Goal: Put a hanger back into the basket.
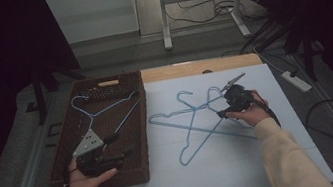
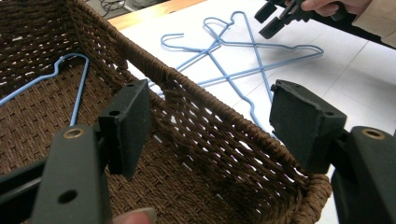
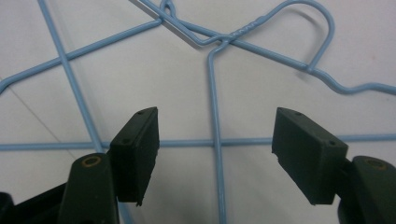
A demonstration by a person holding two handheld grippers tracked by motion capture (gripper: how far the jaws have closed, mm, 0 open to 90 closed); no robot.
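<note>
Basket [image 1: 138,128]: dark brown, woven weave with open lattice in the walls. Hanger [image 1: 104,109] inside it: light blue wire. Two crossed hangers [image 1: 199,125] on the sheet: same light blue. Sheet [image 1: 228,175]: white, plain. Tabletop edge [image 1: 191,68] beyond it: light wood tone. Both grippers [image 1: 128,152] [image 1: 222,113]: black jaws, brass-coloured rivets [image 2: 74,133]. Left plate [image 1: 87,144]: grey. Sleeves [image 1: 291,159]: cream.

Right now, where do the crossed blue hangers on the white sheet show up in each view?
High view: crossed blue hangers right of centre, beside the basket, below the right gripper.
Left gripper view: upper middle, beyond the basket rim.
Right gripper view: wires cross between the open jaws.
Shared landmark: the twisted neck where the hooks meet.
</note>
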